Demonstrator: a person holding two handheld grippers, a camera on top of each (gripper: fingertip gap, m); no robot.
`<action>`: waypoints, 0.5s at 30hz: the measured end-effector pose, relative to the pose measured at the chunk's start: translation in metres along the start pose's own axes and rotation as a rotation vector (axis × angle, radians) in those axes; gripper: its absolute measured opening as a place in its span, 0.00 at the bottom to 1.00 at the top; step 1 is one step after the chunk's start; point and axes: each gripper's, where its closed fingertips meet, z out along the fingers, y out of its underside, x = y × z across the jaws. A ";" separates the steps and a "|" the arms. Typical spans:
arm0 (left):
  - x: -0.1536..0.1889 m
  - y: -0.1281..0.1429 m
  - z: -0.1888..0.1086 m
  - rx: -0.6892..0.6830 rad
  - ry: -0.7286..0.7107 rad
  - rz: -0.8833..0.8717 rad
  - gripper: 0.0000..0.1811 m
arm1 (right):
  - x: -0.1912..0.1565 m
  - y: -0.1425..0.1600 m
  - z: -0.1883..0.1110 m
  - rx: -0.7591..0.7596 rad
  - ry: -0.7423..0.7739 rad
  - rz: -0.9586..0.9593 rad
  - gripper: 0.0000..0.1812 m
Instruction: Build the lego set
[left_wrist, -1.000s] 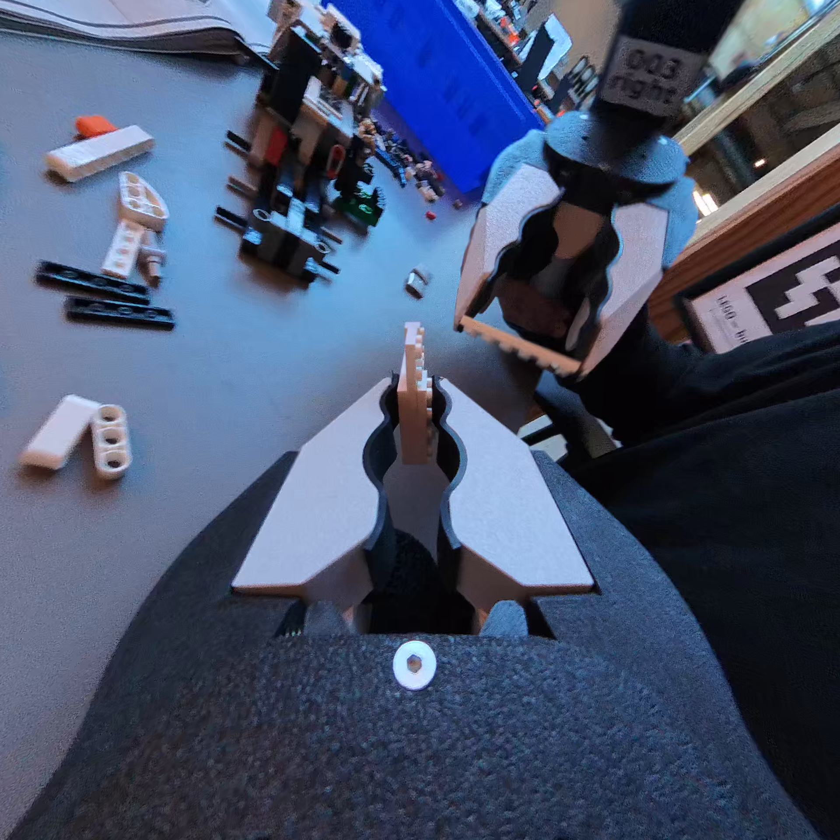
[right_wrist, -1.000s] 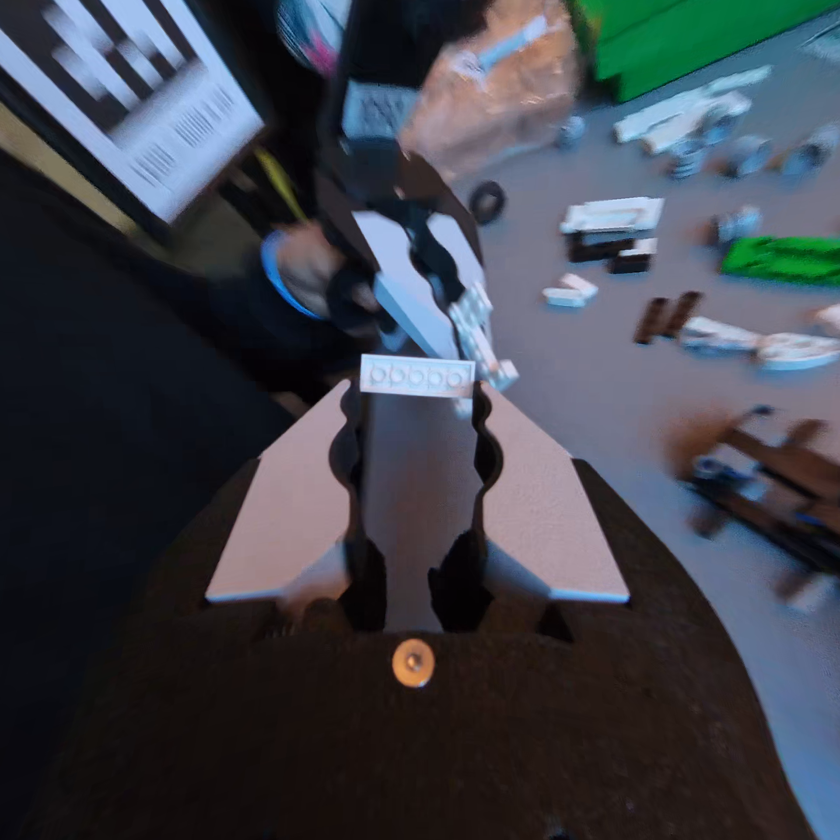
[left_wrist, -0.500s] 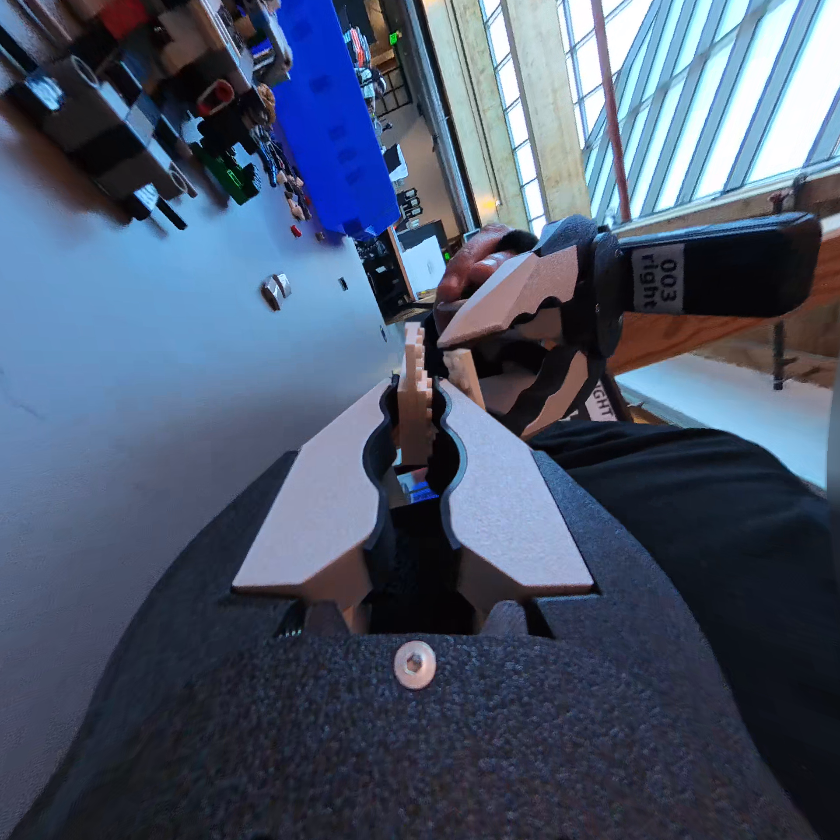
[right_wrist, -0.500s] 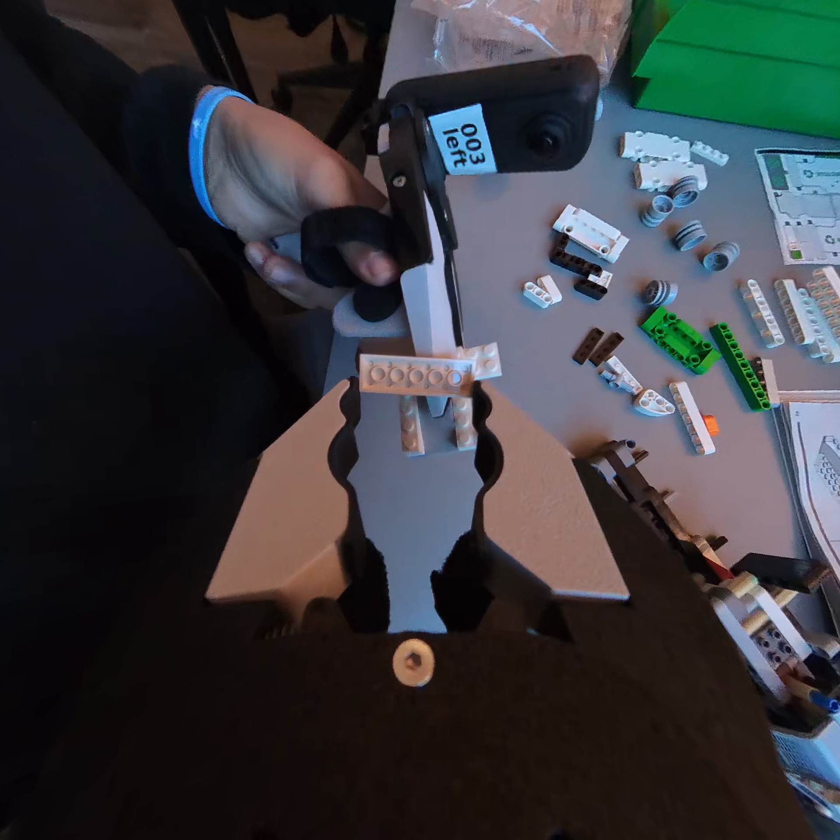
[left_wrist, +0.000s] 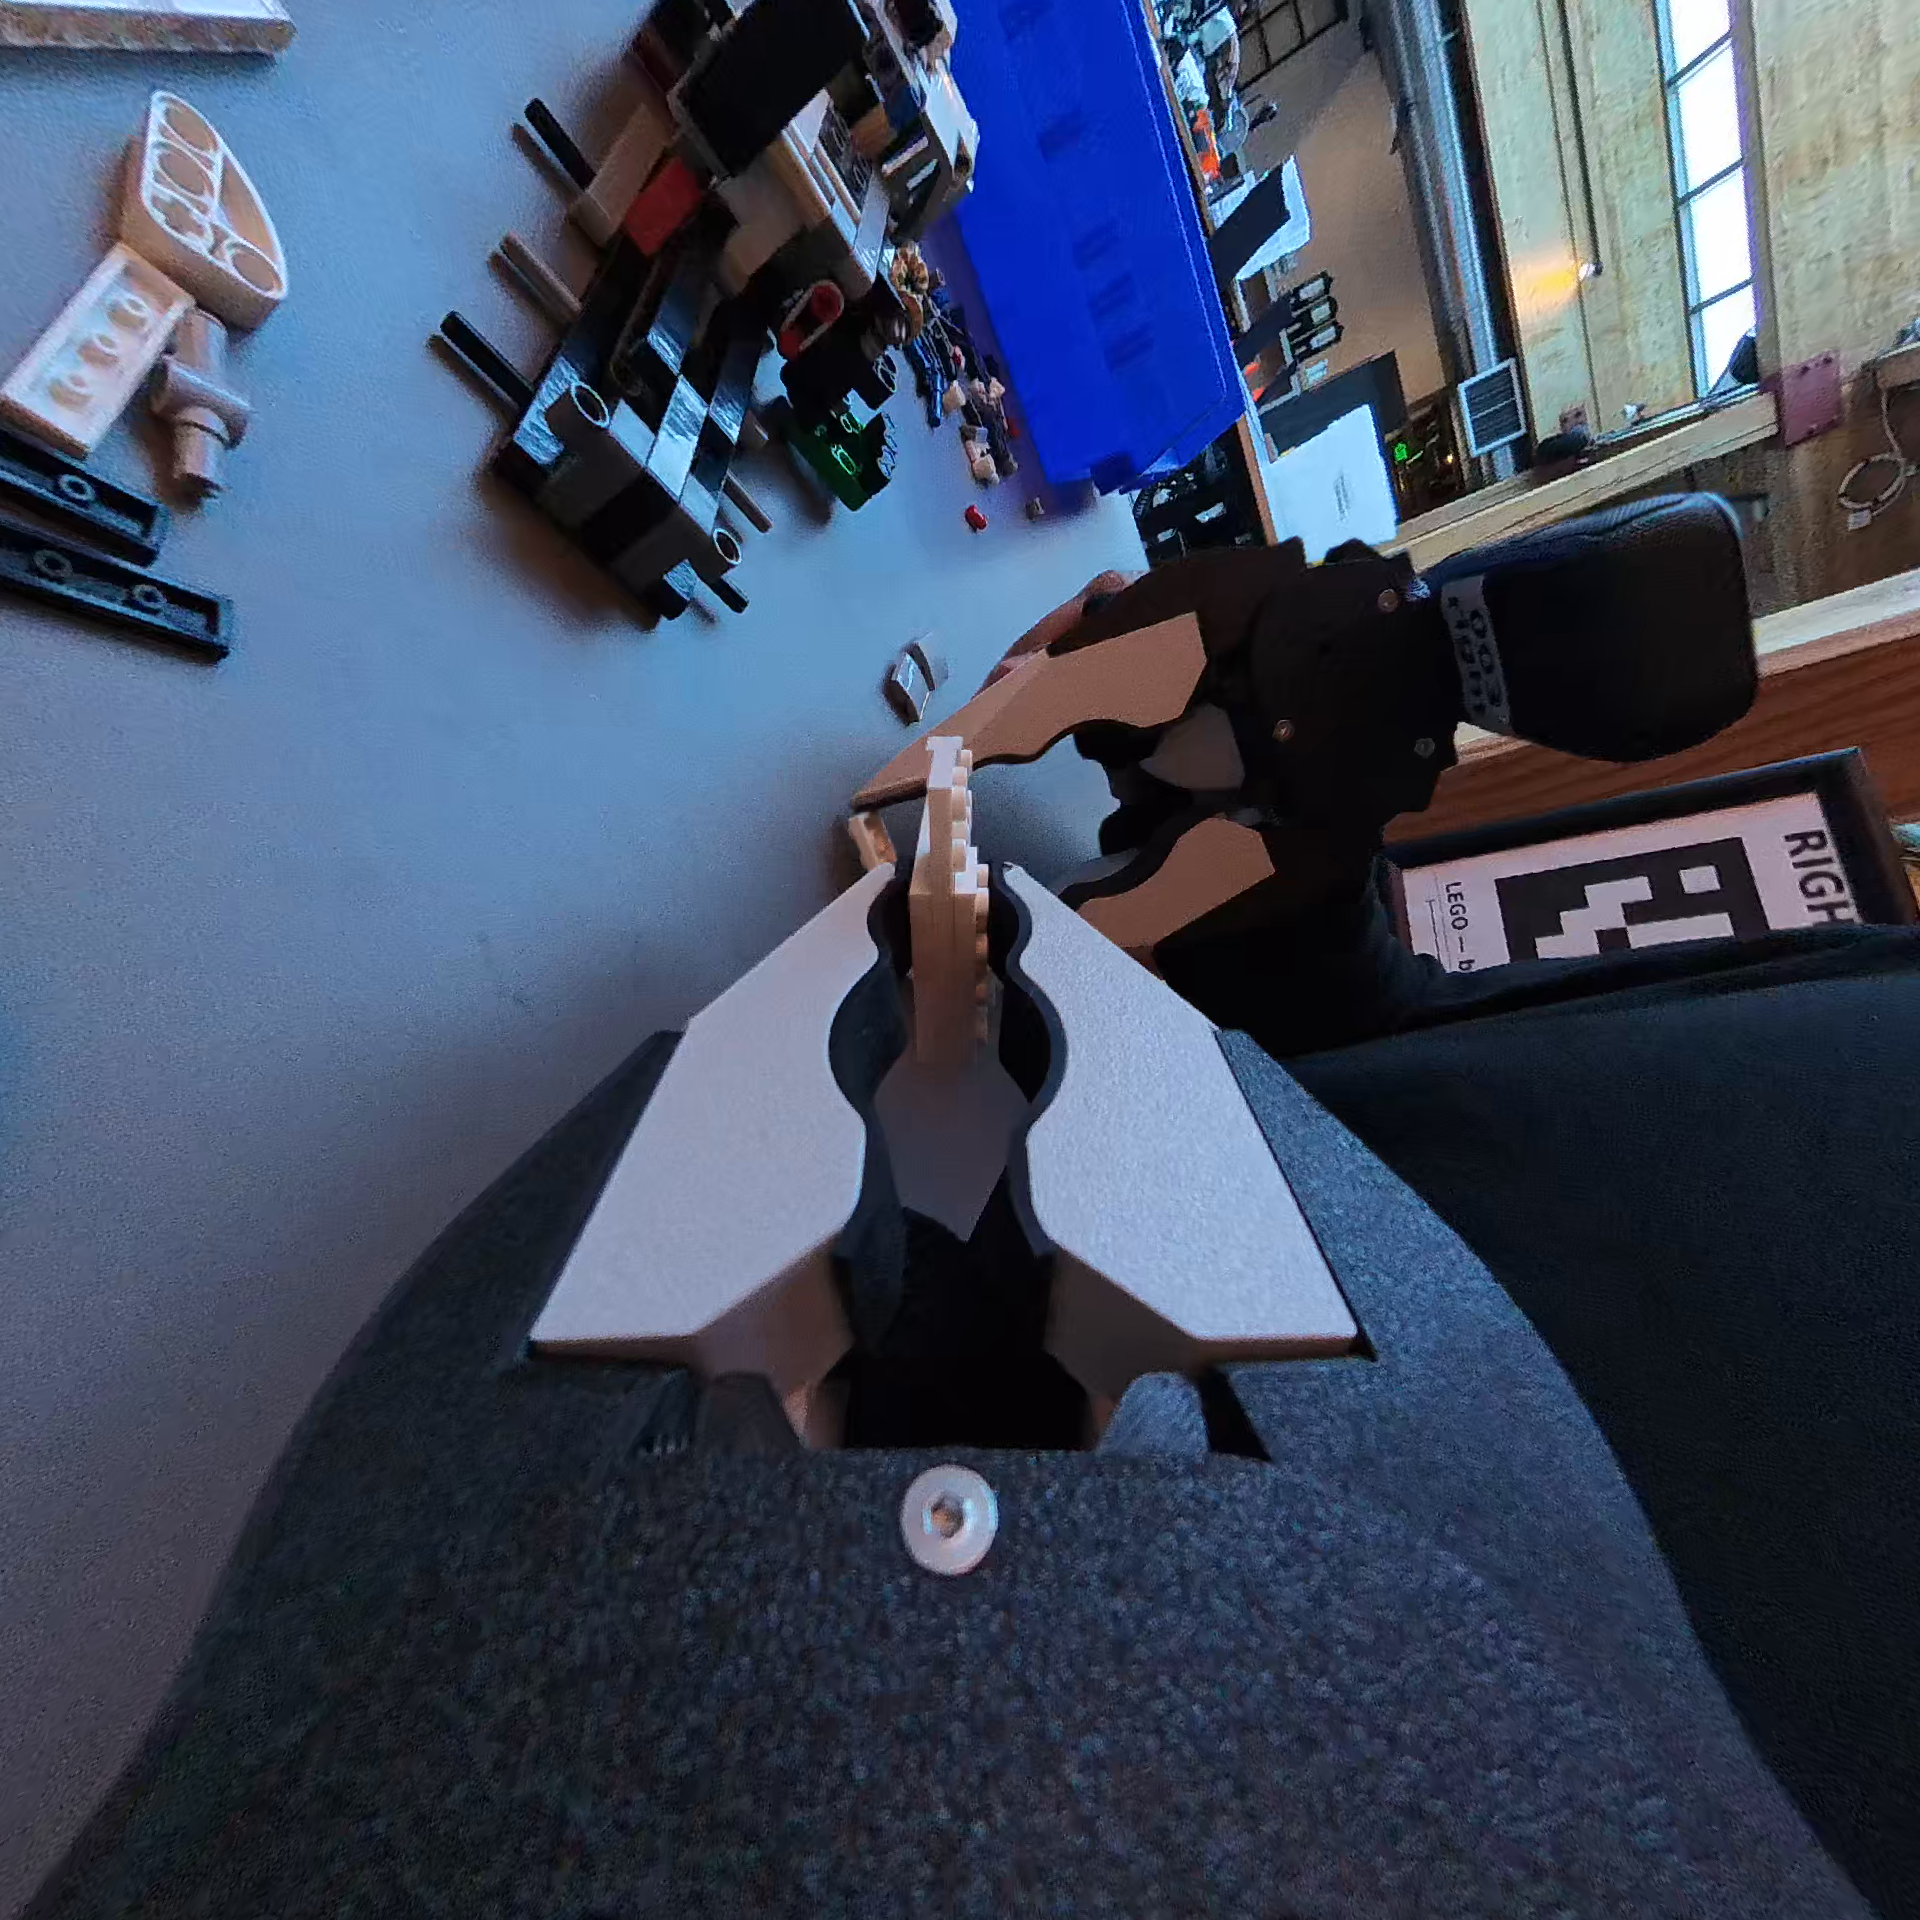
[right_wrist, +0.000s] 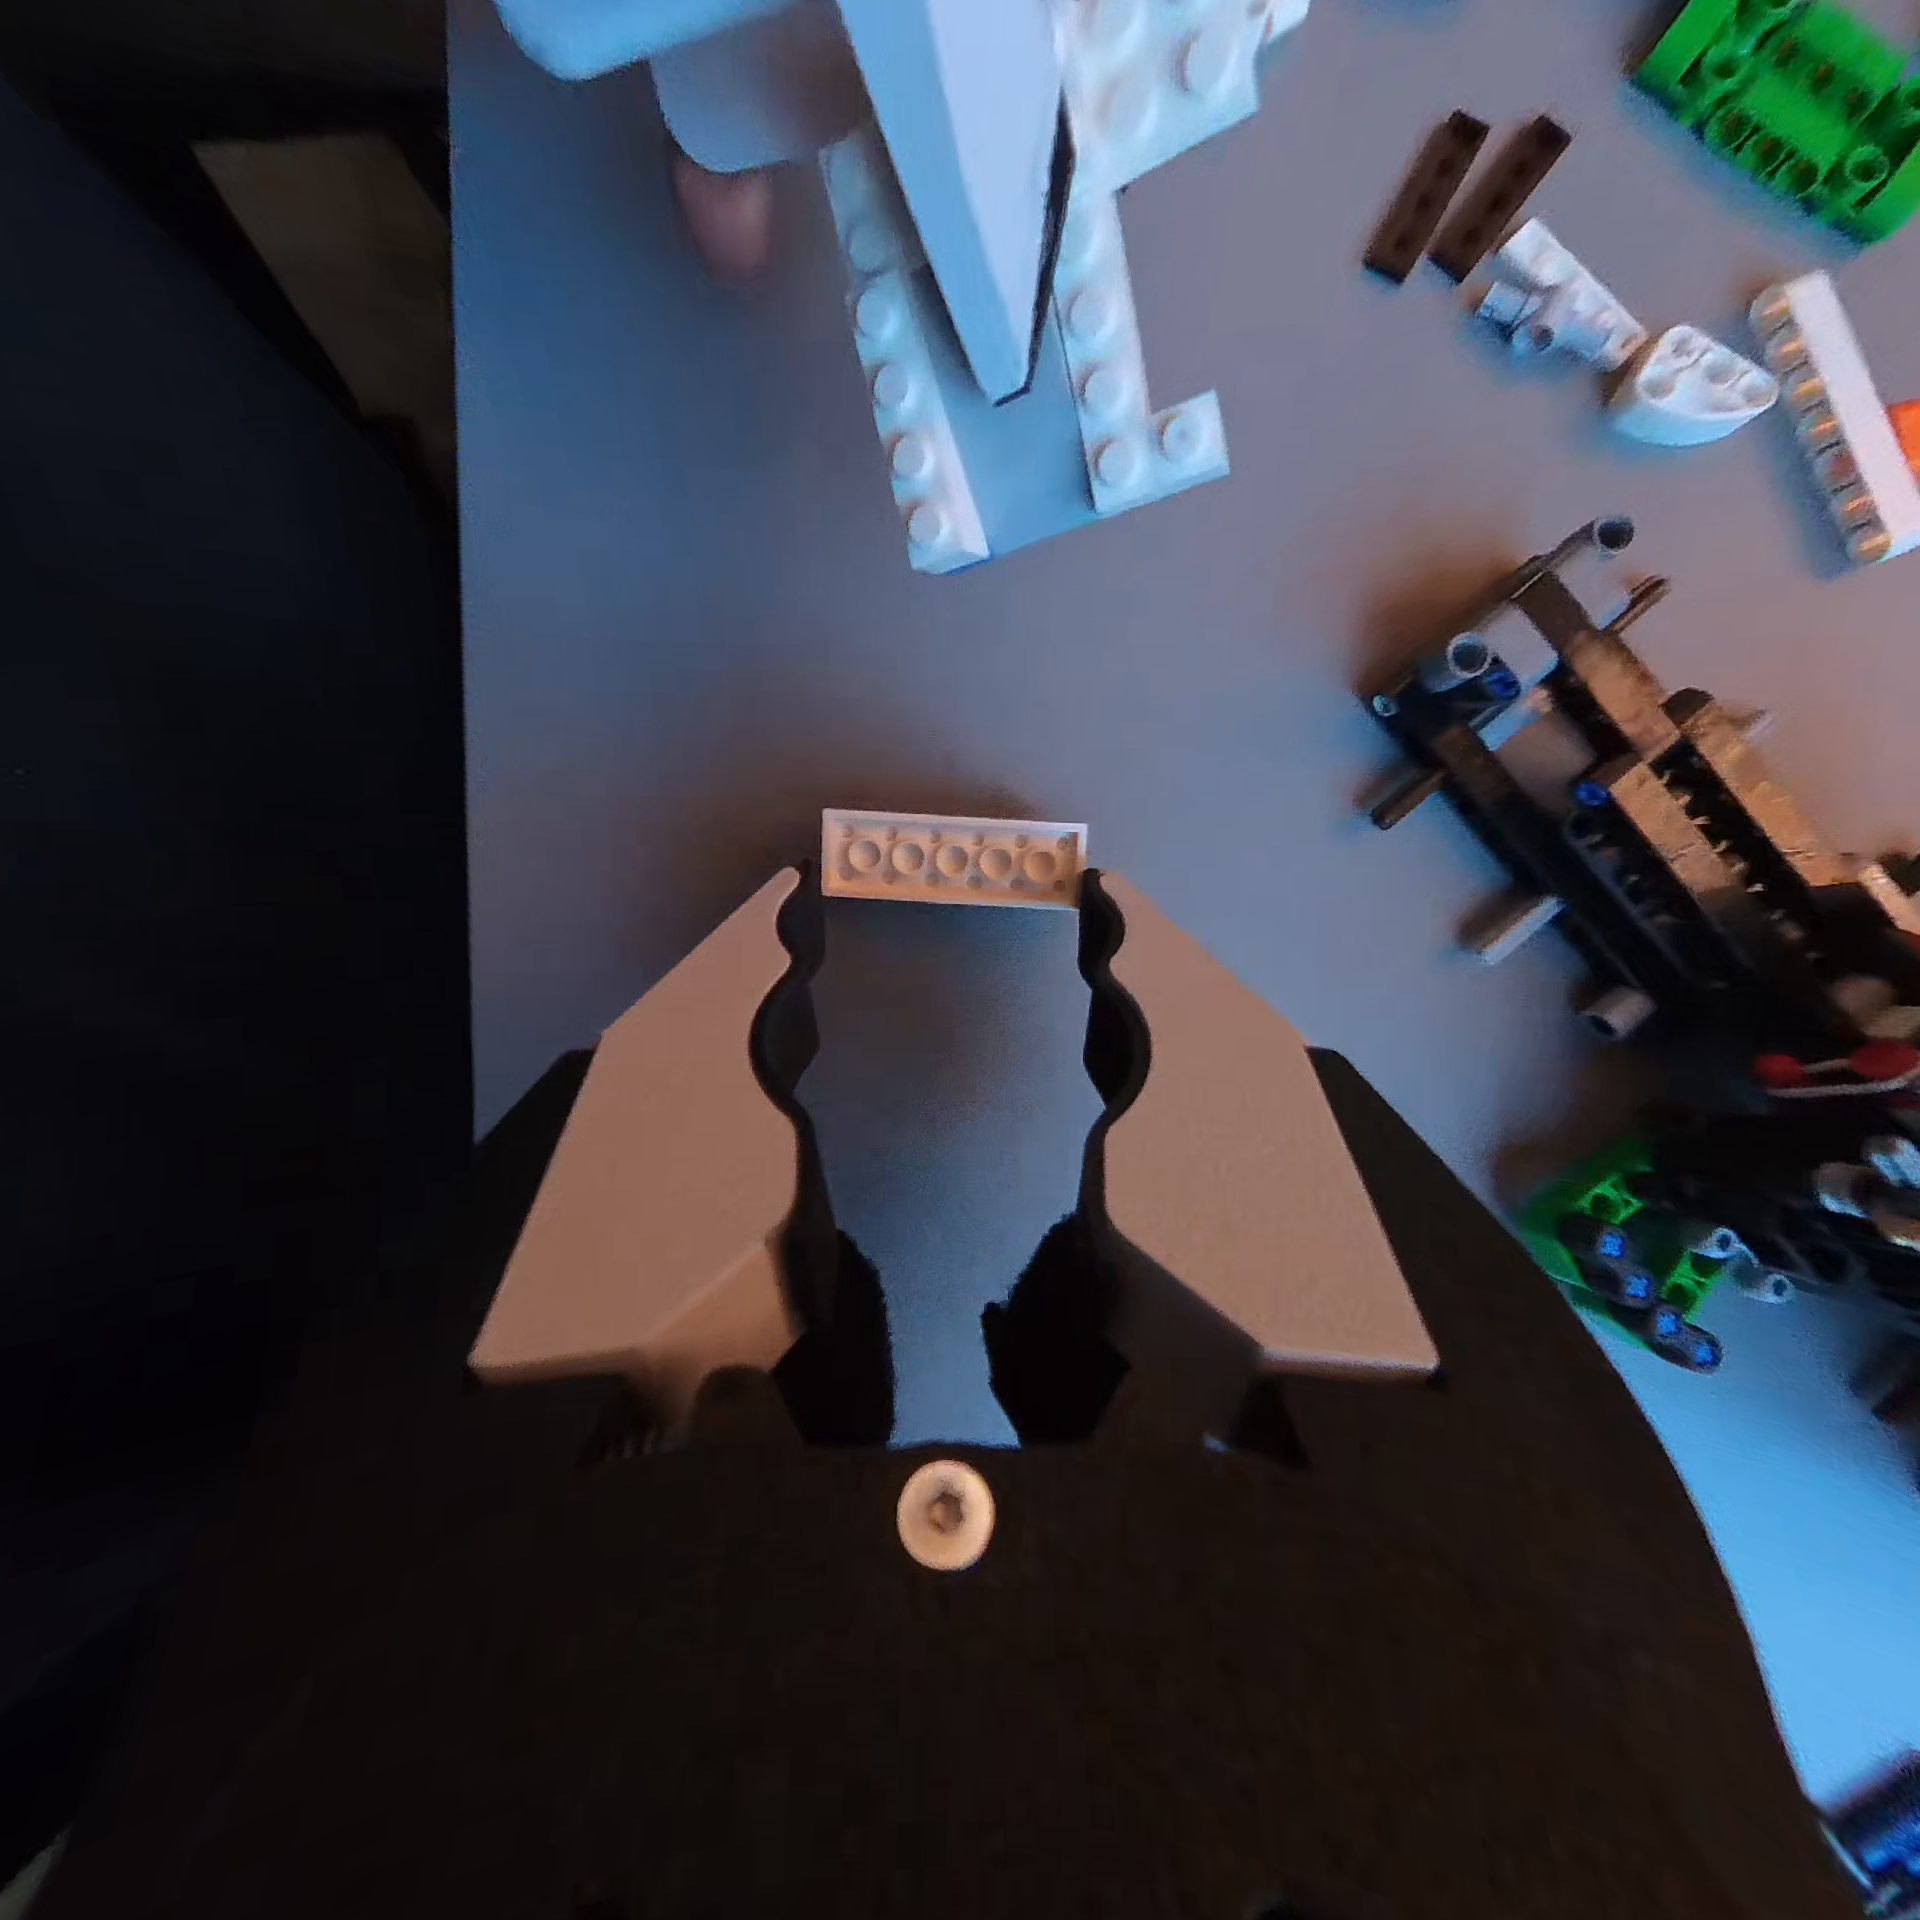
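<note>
My left gripper (left_wrist: 943, 896) is shut on a white plate assembly (left_wrist: 943, 821), seen edge-on and sticking out past the fingertips. In the right wrist view that assembly (right_wrist: 909, 416) shows as two studded arms hanging from the left gripper's finger (right_wrist: 966, 208). My right gripper (right_wrist: 948, 885) is shut on a white plate (right_wrist: 953, 858) held across its tips, just above the grey table (right_wrist: 644, 644). The plate is apart from the assembly. In the left wrist view the right gripper (left_wrist: 997, 800) sits just right of the assembly's tip.
A black partly built model (left_wrist: 665, 364) (right_wrist: 1642, 831) lies on the table beside a blue bin (left_wrist: 1091, 229). Loose white pieces (left_wrist: 197, 208), black plates (left_wrist: 94, 561), green bricks (right_wrist: 1787, 114) and brown tiles (right_wrist: 1465, 197) lie around. A marker board (left_wrist: 1642, 883) stands at the right. The left gripper's tips are roughly 7 cm from the right gripper's.
The right gripper has drawn its white plate back from the left gripper's assembly, opening a gap between them. The left wrist view has tilted back down toward the table.
</note>
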 end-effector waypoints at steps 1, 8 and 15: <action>0.000 0.000 0.002 -0.004 0.000 -0.004 0.06 | -0.001 0.000 0.001 0.009 -0.010 0.003 0.27; -0.005 0.003 0.006 -0.035 -0.061 0.041 0.06 | -0.004 0.000 0.002 0.050 -0.061 0.015 0.27; -0.008 0.005 0.002 -0.057 -0.101 0.078 0.06 | -0.009 -0.007 -0.004 0.134 -0.081 0.073 0.30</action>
